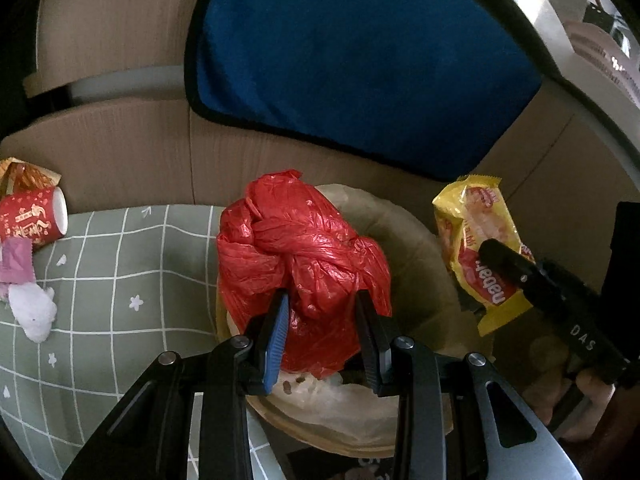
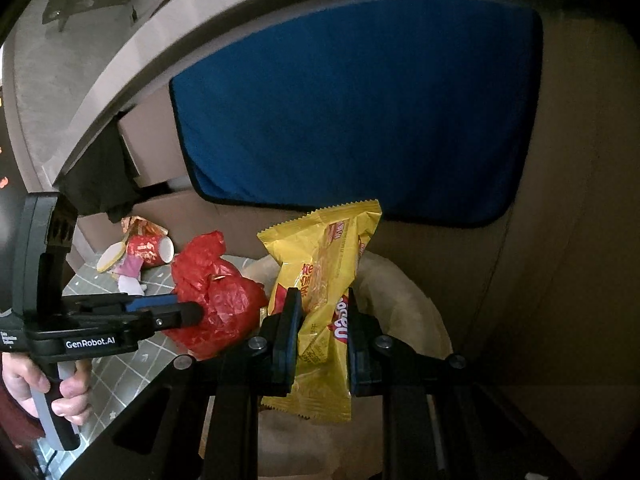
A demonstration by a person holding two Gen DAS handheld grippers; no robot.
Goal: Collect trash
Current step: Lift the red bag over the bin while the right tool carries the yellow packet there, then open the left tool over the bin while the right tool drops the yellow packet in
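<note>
My left gripper (image 1: 323, 296) is shut on a crumpled red plastic bag (image 1: 296, 248), holding it just above a round bin (image 1: 416, 248) lined with a beige bag. In the right wrist view the same red bag (image 2: 224, 300) sits at the tips of the left gripper (image 2: 192, 312). My right gripper (image 2: 322, 296) is shut on a yellow snack wrapper (image 2: 320, 248), which stands upright over the bin's rim (image 2: 404, 296). The left wrist view shows that wrapper (image 1: 476, 236) to the right of the bag, with the right gripper (image 1: 496, 252) on it.
A red paper cup (image 1: 36, 216), a pink wrapper (image 1: 16, 260) and a white tissue (image 1: 34, 312) lie on the green checked cloth (image 1: 120, 280) at the left. A blue cushion (image 1: 360, 60) leans on cardboard behind the bin. A hand (image 2: 60, 392) grips the left gripper's handle.
</note>
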